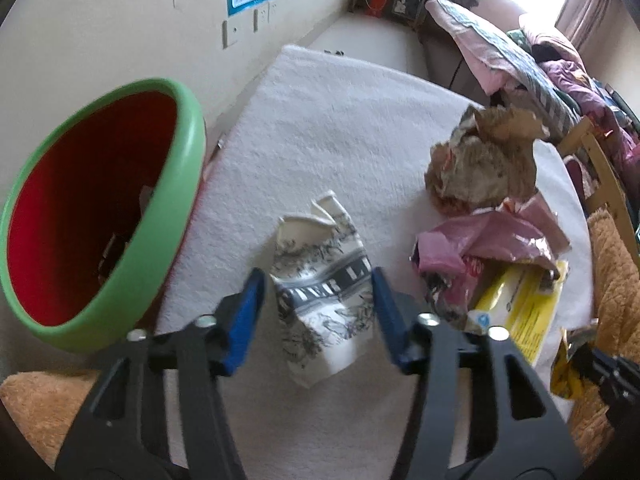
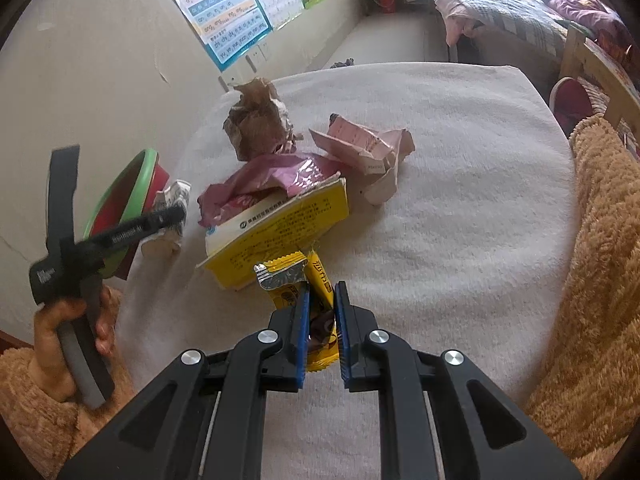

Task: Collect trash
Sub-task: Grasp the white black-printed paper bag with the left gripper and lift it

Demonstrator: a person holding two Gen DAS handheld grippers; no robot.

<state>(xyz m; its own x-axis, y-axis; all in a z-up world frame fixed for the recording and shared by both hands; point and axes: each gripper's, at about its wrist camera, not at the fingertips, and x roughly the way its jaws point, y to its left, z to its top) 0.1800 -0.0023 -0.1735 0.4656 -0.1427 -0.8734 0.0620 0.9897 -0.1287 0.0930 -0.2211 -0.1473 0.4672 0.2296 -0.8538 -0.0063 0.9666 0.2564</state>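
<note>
A white towel-like cloth (image 1: 320,128) covers the table and fills the middle of both views. Beyond its far edge lies a strip of pale floor, running to shelves at the top centre. A cream wall with posters (image 2: 236,12) stands along the upper left, and a bed with a checked quilt (image 2: 500,8) occupies the upper right. A wooden chair frame (image 1: 600,176) stands at the right edge of the left wrist view, close to the table.

In the left wrist view the left gripper (image 1: 318,304) points down at a crushed printed paper cup (image 1: 320,296). The cup lies between the blue pads, which stand on either side of it; whether they press on it I cannot tell. A tilted bin with a green rim and red inside (image 1: 92,208) sits at the left, over the cloth's left edge.

In the right wrist view the right gripper (image 2: 322,312) is clamped on a yellow snack wrapper (image 2: 320,320) at lower centre. Just beyond it lies a flattened yellow box (image 2: 280,232), then a pink foil bag (image 2: 272,184), a crumpled brown paper (image 2: 256,120) and a torn pink carton (image 2: 368,144), all clustered left of centre. The right half of the cloth is bare out to its rounded edge. A hand in a fuzzy tan sleeve (image 2: 72,332) holds the other gripper's handle at the lower left.
</note>
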